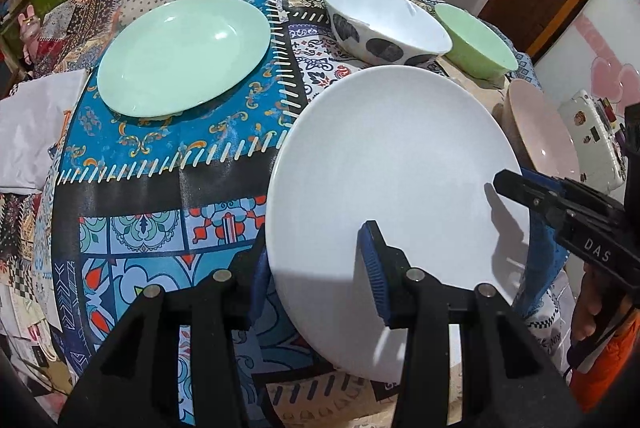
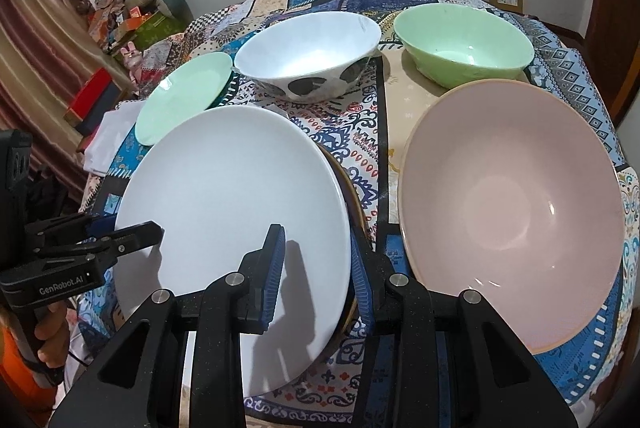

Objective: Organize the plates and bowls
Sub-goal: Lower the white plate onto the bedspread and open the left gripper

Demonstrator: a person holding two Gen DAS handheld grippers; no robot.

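White round glazed plate (image 1: pixel 396 164) sits near-centre on the patchwork-cloth surface (image 1: pixel 160 156), tilted, apparently resting on something darker under its right edge — a brown rim peeks out there in the right wrist view, can't tell what it is.

Both claws are on it:
- left claw (image 1: pixel 316 268): jaws straddle the near-left rim, one pad on top, one underneath. Looks clamped, though contact under the plate is hidden.
- right claw (image 2: pixel 316 268): jaws straddle the near-right rim the same way, narrow gap, appears gripped.

Handling, my read: rigid, smooth glaze, so slippery against the ribbed blue pads; brittle if dropped or knocked on a bowl. Probably moderate weight. Rim is the only place to hold; two opposite rim grips are sensible; keep it level.

Others:
- mint-green flat plate (image 1: pixel 182 54) far left
- white bowl with dark grey spots (image 1: pixel 384 24) far centre
- light green bowl (image 1: pixel 476 42) far right
- large pink bowl (image 2: pixel 512 212) just right of the white plate, close to its rim

Writing: "DAS" on the right claw body in the left view; "GenRobot.AI" on the left claw body in the right view.
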